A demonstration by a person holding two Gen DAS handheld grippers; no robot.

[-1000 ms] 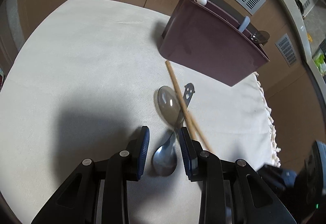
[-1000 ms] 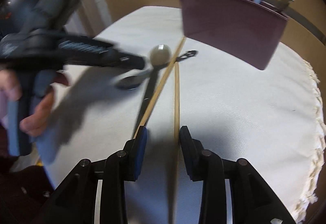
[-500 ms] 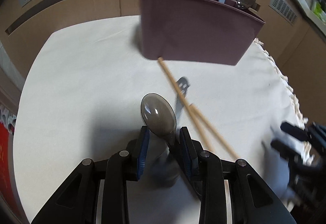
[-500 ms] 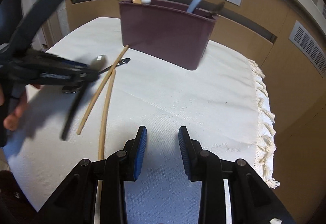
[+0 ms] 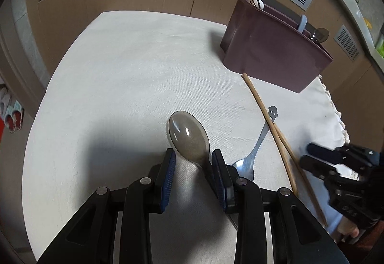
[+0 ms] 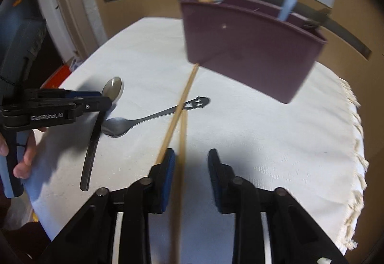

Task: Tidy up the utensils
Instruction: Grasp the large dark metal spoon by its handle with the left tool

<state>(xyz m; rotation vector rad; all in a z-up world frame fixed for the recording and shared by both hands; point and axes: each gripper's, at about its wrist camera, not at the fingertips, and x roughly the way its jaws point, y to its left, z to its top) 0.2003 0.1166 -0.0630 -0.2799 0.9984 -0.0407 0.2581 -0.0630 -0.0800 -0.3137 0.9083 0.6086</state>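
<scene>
My left gripper (image 5: 193, 163) holds a large grey spoon (image 5: 188, 135) against its right pad, lifted off the cloth; its bowl points forward and its dark handle hangs down in the right wrist view (image 6: 92, 144). A small steel spoon (image 5: 254, 151) with a face-shaped handle end lies on the cloth beside two wooden chopsticks (image 5: 271, 120). A maroon utensil holder (image 5: 271, 48) stands at the back right. My right gripper (image 6: 190, 168) is open and empty, low over the near ends of the chopsticks (image 6: 178, 117).
The round table has a cream cloth (image 5: 134, 77) with a fringe at the right edge (image 6: 357, 144). The holder (image 6: 247, 48) contains chopsticks, a white-tipped utensil, a blue handle and a dark spoon. A wooden wall with vents stands behind.
My left gripper lifted the large grey spoon off the small spoon and swung left. My right gripper swung back left over the chopsticks.
</scene>
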